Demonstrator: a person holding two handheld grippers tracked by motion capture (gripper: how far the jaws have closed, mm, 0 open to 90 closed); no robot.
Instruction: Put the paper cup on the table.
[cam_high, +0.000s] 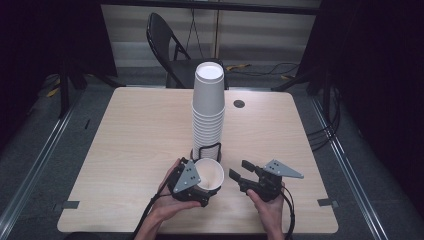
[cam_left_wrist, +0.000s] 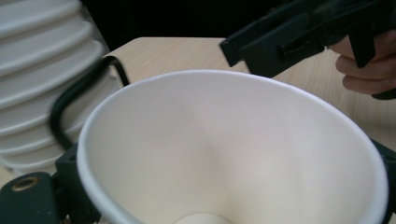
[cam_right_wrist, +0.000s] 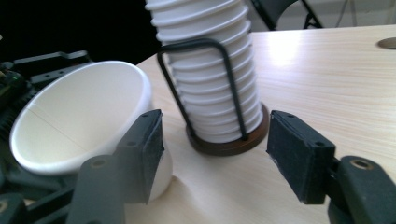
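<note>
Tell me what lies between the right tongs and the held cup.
Nothing: in the high view, bare table separates the right tongs from the cup in the left tongs.

The paper cup (cam_left_wrist: 233, 144) hides the left claw's jaws, and its base is cut off below. The cup stack (cam_right_wrist: 208, 70) runs past the top edge; its holder's base looks partly blurred

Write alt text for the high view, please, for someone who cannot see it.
A person's two hands each hold a black tool over a pale wooden table: the left tool grips a single white paper cup, and the right tool hovers open beside it. Behind them a tall stack of cups stands in a wire holder.
</note>
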